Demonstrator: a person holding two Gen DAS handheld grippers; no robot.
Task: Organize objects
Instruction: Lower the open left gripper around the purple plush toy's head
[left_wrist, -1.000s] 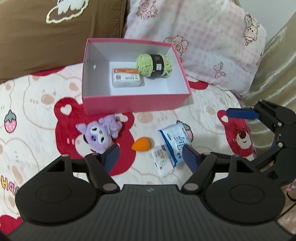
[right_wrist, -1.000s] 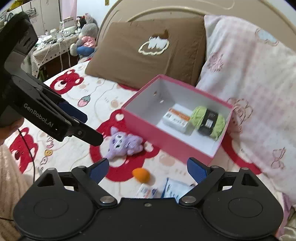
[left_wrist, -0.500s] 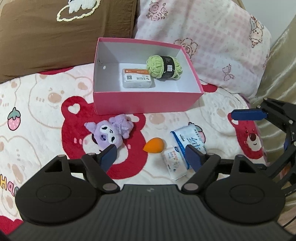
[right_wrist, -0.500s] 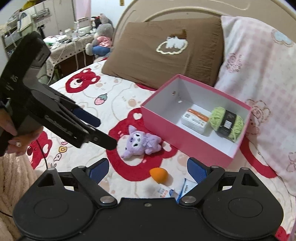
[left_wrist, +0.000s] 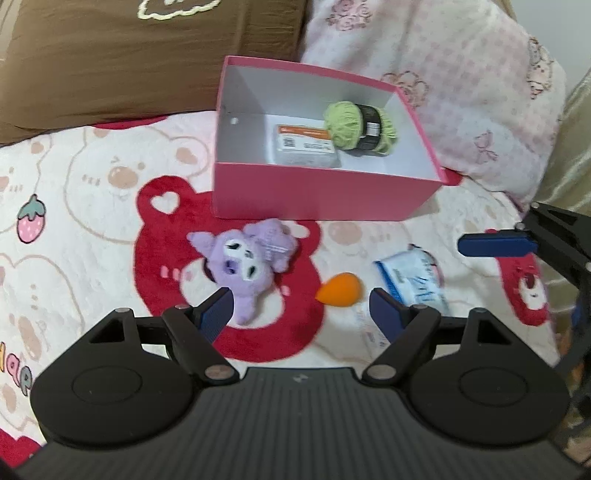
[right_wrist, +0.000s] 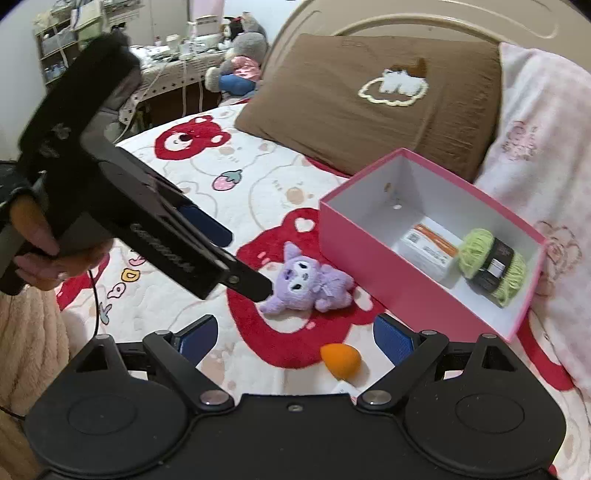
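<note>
1. Landmark: an open pink box (left_wrist: 325, 192) stands on the bed's bear-print blanket (left_wrist: 92, 206), with its back against a brown pillow (left_wrist: 122, 62) and a pink-patterned pillow (left_wrist: 454, 74).
2. Inside the box: a white packet with an orange stripe (left_wrist: 304, 146) lies flat on the floor; a ball of green yarn with a black band (left_wrist: 360, 127) lies touching the packet's right end.
3. In front of the box, on the blanket: a purple plush toy (left_wrist: 247, 262) lies near the front wall. An orange teardrop sponge (left_wrist: 340, 290) lies further forward and to the right of the plush.
4. Right of the sponge: a blue-and-white tissue pack (left_wrist: 413, 280) and a smaller white pack (left_wrist: 369, 328), partly hidden.
5. Left tongs (left_wrist: 301, 314): spread, with nothing between the pads. Jaws have just been opening. They hang in front of the box, above the plush and the sponge.
6. Right tongs (right_wrist: 295, 341): spread wide and empty, hanging in front of the box, above the sponge.
7. A hand (right_wrist: 40, 251) grips the left tool's handle, well left of the box.
</note>
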